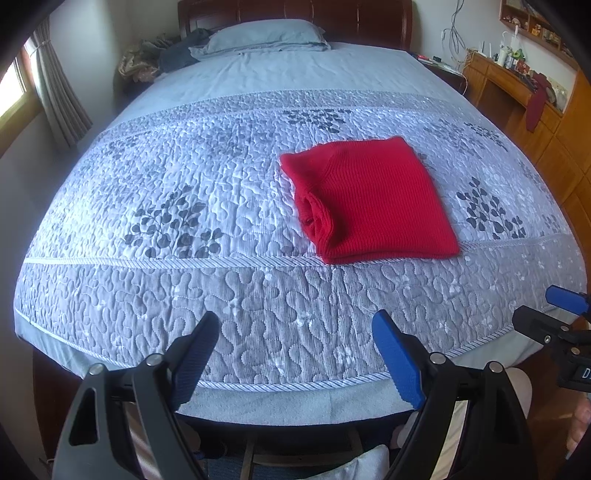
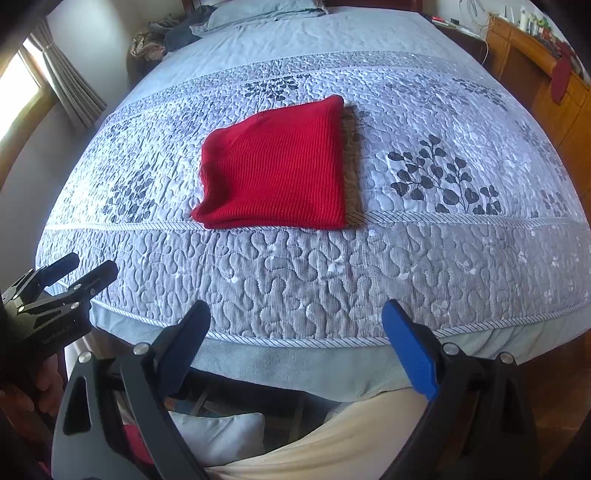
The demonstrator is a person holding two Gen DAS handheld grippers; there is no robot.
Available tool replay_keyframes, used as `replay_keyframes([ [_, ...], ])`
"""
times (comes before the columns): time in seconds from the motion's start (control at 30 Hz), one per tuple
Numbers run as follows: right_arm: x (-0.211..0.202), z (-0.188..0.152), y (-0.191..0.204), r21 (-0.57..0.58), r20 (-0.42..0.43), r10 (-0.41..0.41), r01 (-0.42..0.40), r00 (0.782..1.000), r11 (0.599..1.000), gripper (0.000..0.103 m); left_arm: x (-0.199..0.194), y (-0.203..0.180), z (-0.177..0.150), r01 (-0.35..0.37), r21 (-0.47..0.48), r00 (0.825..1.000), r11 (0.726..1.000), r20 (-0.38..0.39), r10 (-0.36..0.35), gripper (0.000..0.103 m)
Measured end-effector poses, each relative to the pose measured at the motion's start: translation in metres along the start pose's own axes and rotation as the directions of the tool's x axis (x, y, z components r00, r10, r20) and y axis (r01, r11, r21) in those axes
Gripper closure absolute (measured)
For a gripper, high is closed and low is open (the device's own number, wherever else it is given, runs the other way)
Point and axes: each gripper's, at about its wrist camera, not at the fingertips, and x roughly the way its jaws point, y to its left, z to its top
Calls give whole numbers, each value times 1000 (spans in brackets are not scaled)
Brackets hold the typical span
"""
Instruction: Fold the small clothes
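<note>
The left tool [image 1: 295, 350] hangs over the near edge of the bed with its two fingers spread wide apart and nothing between them; one finger wears a bright blue ribbed pad [image 1: 397, 363], the other a dark one. The right tool [image 2: 295, 343] is held the same way beside it, fingers parted and empty, over the same near edge. In the right wrist view the left tool appears at the lower left border, its two black fingers apart.

Beyond both tools lies the grey quilted bedspread with a stitched squiggle pattern and dark leaf prints [image 1: 184, 295], bordered by a striped piping line. Past that line, well apart from either tool, rests the red ribbed knit garment [image 1: 369, 199], folded into a flat, roughly square packet. Its rolled, layered edges face the left side, and its near edge touches the piping line. In the right wrist view a narrow dark brownish strip [image 2: 352, 166] shows along the garment's right edge; what it is cannot be told.

Farther off, a pale blue pillow [image 1: 266, 35] sits at the dark wooden headboard [image 1: 295, 11], with a heap of crumpled dark cloth [image 1: 173, 55] beside it. Wooden furniture with shelves [image 1: 517, 85] stands along the right wall, and a curtained window [image 1: 22, 88] is on the left.
</note>
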Motion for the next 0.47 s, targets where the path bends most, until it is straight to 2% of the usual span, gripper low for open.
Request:
replay_keyframes([
  [0.47,7,2,-4,13,-14,4,-3,1000,1000,10,-4,-3,2,0,7,1000,1000,24,0,18],
])
